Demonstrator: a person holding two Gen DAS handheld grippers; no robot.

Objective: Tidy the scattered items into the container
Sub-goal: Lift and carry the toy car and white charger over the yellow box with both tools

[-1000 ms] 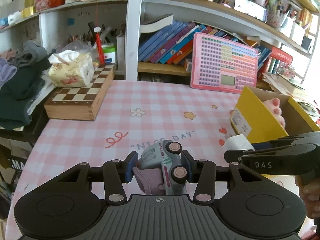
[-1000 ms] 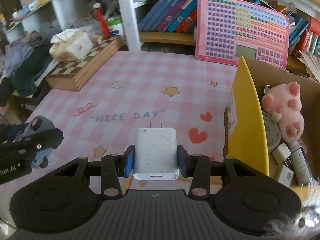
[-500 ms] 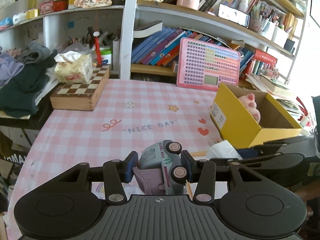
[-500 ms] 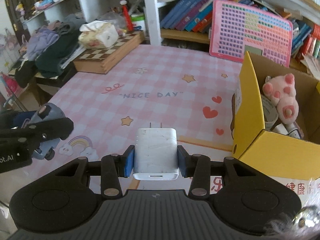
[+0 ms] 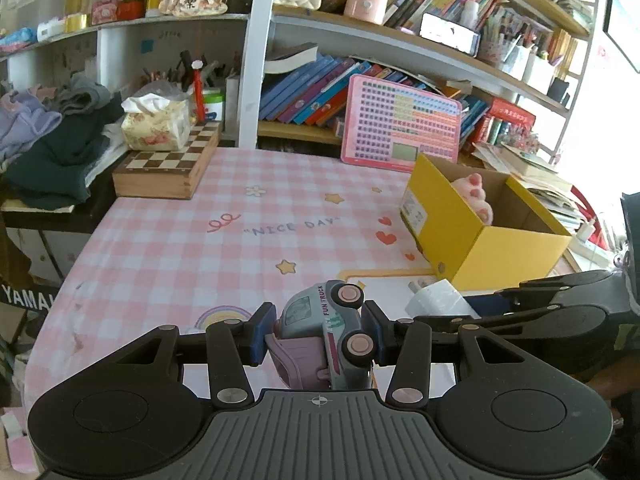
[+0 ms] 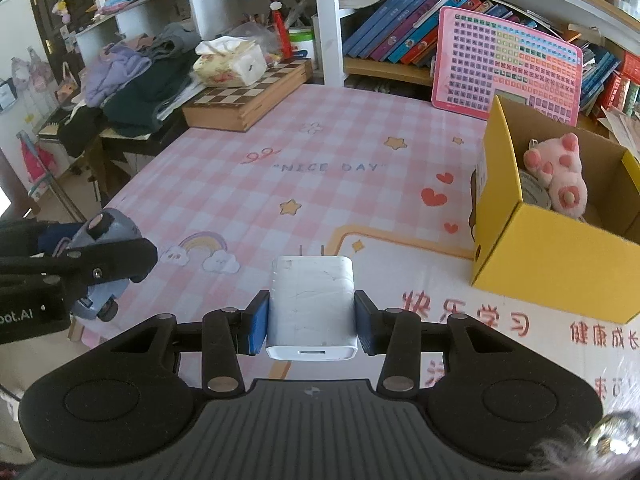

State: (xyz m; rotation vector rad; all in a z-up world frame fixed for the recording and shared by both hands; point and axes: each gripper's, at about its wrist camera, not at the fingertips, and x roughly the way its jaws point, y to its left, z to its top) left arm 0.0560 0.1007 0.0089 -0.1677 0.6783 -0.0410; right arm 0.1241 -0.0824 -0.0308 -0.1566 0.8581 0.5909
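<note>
My left gripper (image 5: 320,334) is shut on a small grey and purple toy truck (image 5: 326,336), held on its side above the near edge of the pink checked table (image 5: 168,248). A white plug-in charger (image 6: 311,304) sits between the blue pads of my right gripper (image 6: 311,312), which is shut on it, prongs pointing away. The yellow cardboard box (image 6: 560,260) stands open at the right of the table with a pink plush paw (image 6: 560,176) inside. In the left wrist view the same box (image 5: 472,236) lies ahead to the right, and the right gripper's arm (image 5: 560,312) crosses below it.
A wooden chessboard box (image 5: 168,168) with a tissue pack (image 5: 156,124) on it sits at the table's far left. A pink keyboard toy (image 5: 400,128) leans against the bookshelf (image 5: 360,60) behind. Piled clothes (image 5: 48,140) lie left of the table.
Both grippers have drawn back from the table with their loads. The box and the far shelf look smaller and farther, and more of the near table edge shows.
</note>
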